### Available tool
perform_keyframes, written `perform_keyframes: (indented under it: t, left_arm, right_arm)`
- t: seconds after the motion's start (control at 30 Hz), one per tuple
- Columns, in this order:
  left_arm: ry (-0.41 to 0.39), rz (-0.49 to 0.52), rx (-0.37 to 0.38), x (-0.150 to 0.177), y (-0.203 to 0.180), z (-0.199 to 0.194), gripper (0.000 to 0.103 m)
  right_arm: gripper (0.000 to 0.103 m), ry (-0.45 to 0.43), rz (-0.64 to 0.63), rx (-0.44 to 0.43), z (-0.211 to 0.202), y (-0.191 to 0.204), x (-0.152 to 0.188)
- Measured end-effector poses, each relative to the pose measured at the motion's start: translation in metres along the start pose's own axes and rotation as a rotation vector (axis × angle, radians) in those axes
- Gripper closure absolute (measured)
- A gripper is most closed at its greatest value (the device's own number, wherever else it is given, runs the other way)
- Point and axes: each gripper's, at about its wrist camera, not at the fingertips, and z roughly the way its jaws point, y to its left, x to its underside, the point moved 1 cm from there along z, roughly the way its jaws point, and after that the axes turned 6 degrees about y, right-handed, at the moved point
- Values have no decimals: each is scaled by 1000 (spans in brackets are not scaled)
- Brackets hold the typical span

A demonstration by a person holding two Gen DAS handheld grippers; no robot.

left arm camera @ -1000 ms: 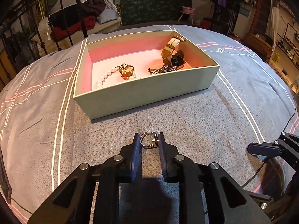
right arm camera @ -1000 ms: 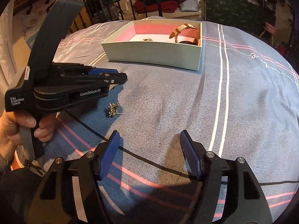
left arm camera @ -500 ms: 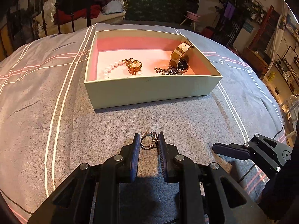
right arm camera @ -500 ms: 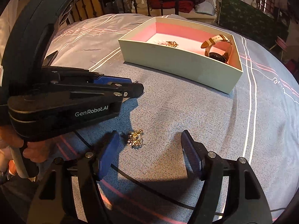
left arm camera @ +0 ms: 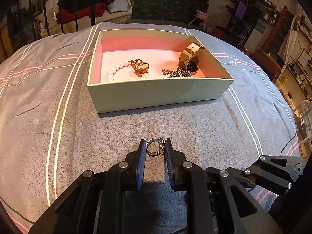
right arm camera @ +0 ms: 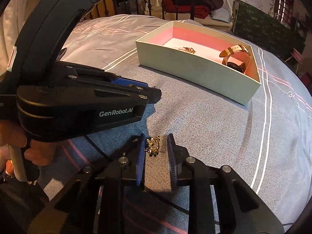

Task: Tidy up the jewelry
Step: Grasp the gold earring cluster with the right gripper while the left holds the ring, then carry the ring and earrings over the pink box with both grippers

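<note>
On a grey bed (left arm camera: 195,128), the left hand-held gripper (left arm camera: 155,150) pinches a ring (left arm camera: 155,149) short of the box (left arm camera: 156,95). The right hand-held gripper (right arm camera: 156,146) is closing around a gold trinket (right arm camera: 153,145) lying on the bedding; its right pad looks not yet touching. The small, spiky piece could slip or snag the fabric.

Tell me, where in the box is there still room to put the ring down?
The box has bare pink floor along its back wall, behind the pearls and gold piece, and a small gap between the gold piece and dark chain. The right end is crowded: the chain lies against the watch. The ring sits pinched in the left gripper.
</note>
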Motion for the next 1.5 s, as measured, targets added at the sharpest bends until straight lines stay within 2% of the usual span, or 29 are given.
perform_keyframes:
  t: [0.27,0.5,0.77,1.03,1.5]
  left_arm:
    - [3,4,-7,-1,-1,0,83]
    - [4,12,0,-8,-6,-2,83]
    - [-41,40,-11,-24,-18,-20,83]
    - [-119,52,-22,-49,-21,-48,83]
    - [-147,42,-35,-79,-14,-54,83]
  right_arm:
    - [83,-6,30,-42,-5,-7,4]
    - [83,-6,27,-34,-6,-9,0]
    - [83,-29,36,-16,-14,-21,-11]
    - [83,-69,19,18,-28,-35,-31]
    - [83,-99,-3,44,-37,-45,-56]
